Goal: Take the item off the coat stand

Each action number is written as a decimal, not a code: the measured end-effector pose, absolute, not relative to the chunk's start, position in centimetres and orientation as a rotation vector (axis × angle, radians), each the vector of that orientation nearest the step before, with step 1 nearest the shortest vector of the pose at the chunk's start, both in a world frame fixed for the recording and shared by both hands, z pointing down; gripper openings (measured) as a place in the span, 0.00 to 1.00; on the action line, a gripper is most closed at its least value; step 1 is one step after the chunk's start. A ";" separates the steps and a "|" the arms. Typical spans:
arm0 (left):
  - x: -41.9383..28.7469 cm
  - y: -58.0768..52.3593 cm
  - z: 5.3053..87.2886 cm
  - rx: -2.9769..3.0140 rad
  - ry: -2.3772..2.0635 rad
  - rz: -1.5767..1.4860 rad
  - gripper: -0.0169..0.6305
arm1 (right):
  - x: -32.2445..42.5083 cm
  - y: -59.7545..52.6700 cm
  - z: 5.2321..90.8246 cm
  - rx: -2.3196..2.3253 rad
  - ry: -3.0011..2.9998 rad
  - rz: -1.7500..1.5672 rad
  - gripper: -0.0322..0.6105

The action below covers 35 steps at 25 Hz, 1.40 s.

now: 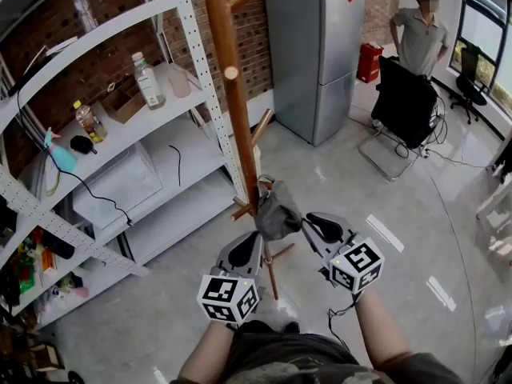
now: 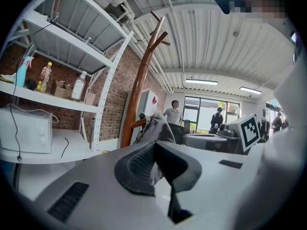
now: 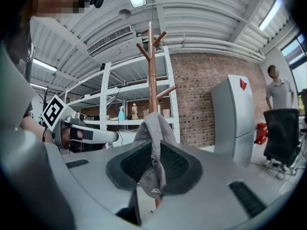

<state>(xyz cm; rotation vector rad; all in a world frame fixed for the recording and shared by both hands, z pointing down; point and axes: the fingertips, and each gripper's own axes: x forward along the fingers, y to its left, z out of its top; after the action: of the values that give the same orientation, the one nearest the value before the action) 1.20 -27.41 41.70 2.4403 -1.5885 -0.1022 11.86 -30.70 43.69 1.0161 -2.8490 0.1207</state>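
Head view: the coat stand [image 1: 228,94] runs as a tall wooden pole from 12 o'clock down to the middle of the frame, its pegs slanting up and away from the pole. A grey cap [image 1: 278,210] hangs on its lower part, touching the pole on its 3 o'clock side. The peg that carries it is hidden under the fabric. The cap's long axis runs roughly 12 to 6, crown up and loose cloth down.

The right gripper [image 1: 310,224] meets the cap from 4 o'clock. In the right gripper view its jaws are pressed together on a fold of the cap [image 3: 152,133]. The left gripper [image 1: 250,245] comes in from 7 o'clock. In the left gripper view its jaws also appear to pinch the cloth [image 2: 157,128], though less of it shows.

Both grippers lie equally near, so the likely release is a lift toward 12 and then away from the pole toward 3. A short bare peg [image 1: 241,211] sticks out at the cap's 9 o'clock.
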 end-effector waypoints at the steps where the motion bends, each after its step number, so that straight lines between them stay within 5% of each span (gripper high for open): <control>1: 1.1 -27.4 41.7 2.439 -1.589 -0.100 0.04 | 11.6 -30.7 43.6 1.011 -2.849 0.126 0.11; 9: 0.4 -28.5 42.4 2.445 -1.547 -0.065 0.04 | 10.7 -31.5 43.8 1.045 -2.825 0.169 0.11; 20: -0.2 -30.3 41.8 2.471 -1.511 -0.056 0.04 | 8.4 -32.6 43.3 0.990 -2.767 0.087 0.27; 35: -0.4 -32.1 42.0 2.477 -1.468 -0.064 0.04 | 6.9 -33.8 42.7 0.971 -2.747 0.003 0.27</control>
<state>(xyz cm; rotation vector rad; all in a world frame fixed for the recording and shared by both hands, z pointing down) -0.39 -32.11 42.02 2.4768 -1.4681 -0.0644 6.93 -33.84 42.72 0.9711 -2.7475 0.0026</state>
